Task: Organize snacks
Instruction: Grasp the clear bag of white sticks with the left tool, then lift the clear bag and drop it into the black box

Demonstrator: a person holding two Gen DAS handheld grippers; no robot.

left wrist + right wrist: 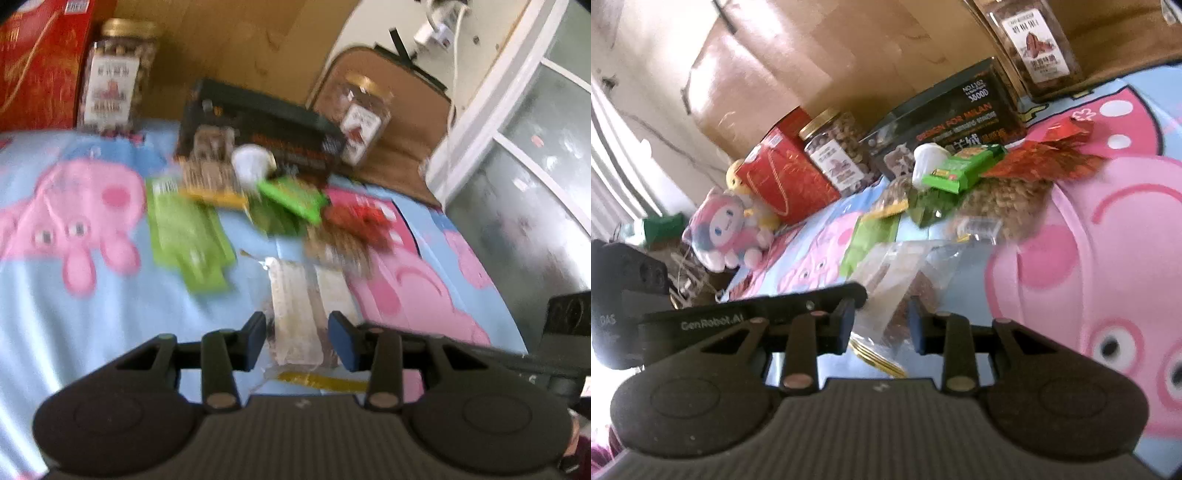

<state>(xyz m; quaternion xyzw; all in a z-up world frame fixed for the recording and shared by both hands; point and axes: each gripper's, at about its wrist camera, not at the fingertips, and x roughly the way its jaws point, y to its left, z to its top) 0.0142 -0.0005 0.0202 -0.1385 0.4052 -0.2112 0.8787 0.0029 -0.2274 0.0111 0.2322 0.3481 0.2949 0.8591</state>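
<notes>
A clear snack packet (pixel 295 295) with pale and brown bars lies on the blue cartoon-pig sheet (pixel 74 295). My left gripper (pixel 297 338) straddles its near end, with both blue pads against its sides. In the right wrist view the same crinkled packet (pixel 905 266) sits between the pads of my right gripper (pixel 881 325), which presses on it. The left tool's black body (pixel 738 317) reaches in from the left to the same packet. Both views are blurred.
Beyond the packet lie green packets (pixel 184 229), a green box (pixel 291 195), a red packet (pixel 358 218) and a bag of nuts (pixel 336 254). Behind stand a dark box (pixel 258 125), two jars (pixel 114 74) (pixel 364 114) and a red box (pixel 37 62). A plush toy (pixel 727 229) sits at the bed's edge.
</notes>
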